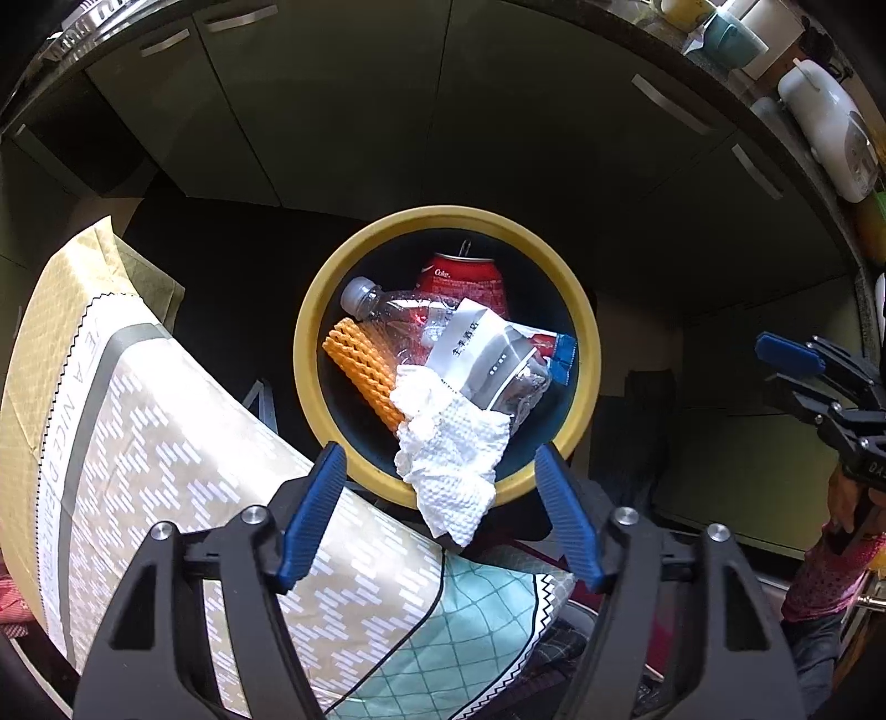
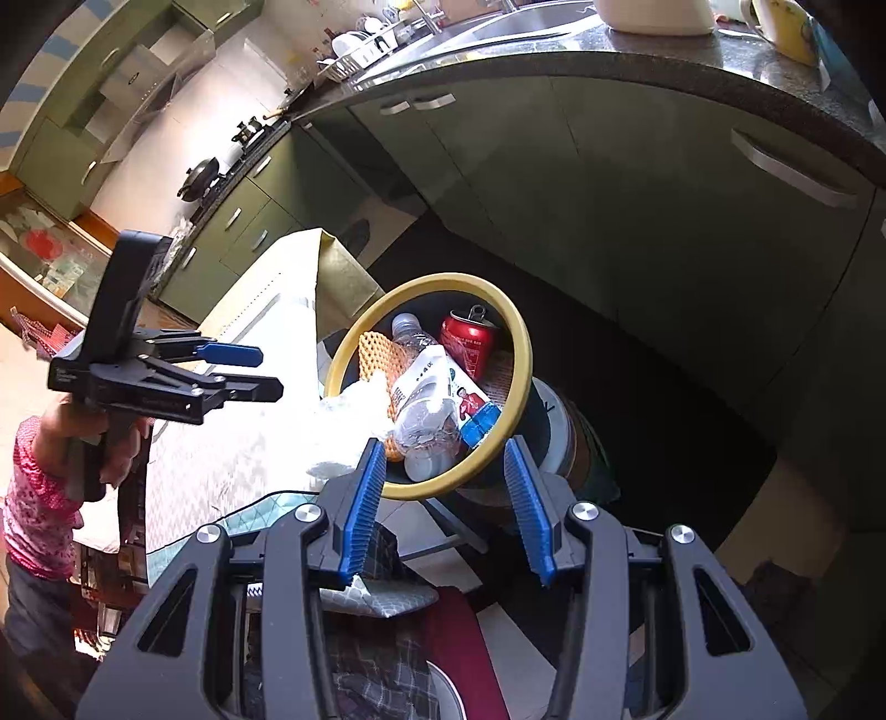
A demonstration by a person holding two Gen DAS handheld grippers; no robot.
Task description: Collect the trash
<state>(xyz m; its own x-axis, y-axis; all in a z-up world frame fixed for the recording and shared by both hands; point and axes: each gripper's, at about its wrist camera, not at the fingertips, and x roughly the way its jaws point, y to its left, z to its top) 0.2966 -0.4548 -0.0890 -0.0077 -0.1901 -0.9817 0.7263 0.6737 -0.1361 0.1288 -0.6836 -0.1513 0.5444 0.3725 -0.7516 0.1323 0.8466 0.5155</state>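
A round bin with a yellow rim stands on the floor. In it lie a red cola can, a crushed clear bottle, an orange foam net, a white-and-blue wrapper and a white paper towel that hangs over the near rim. My left gripper is open and empty, just above the near rim. My right gripper is open and empty, near the bin.
A table with a patterned beige and teal cloth stands left of the bin. Green cabinets under a dark counter stand behind it. A white appliance and cups sit on the counter.
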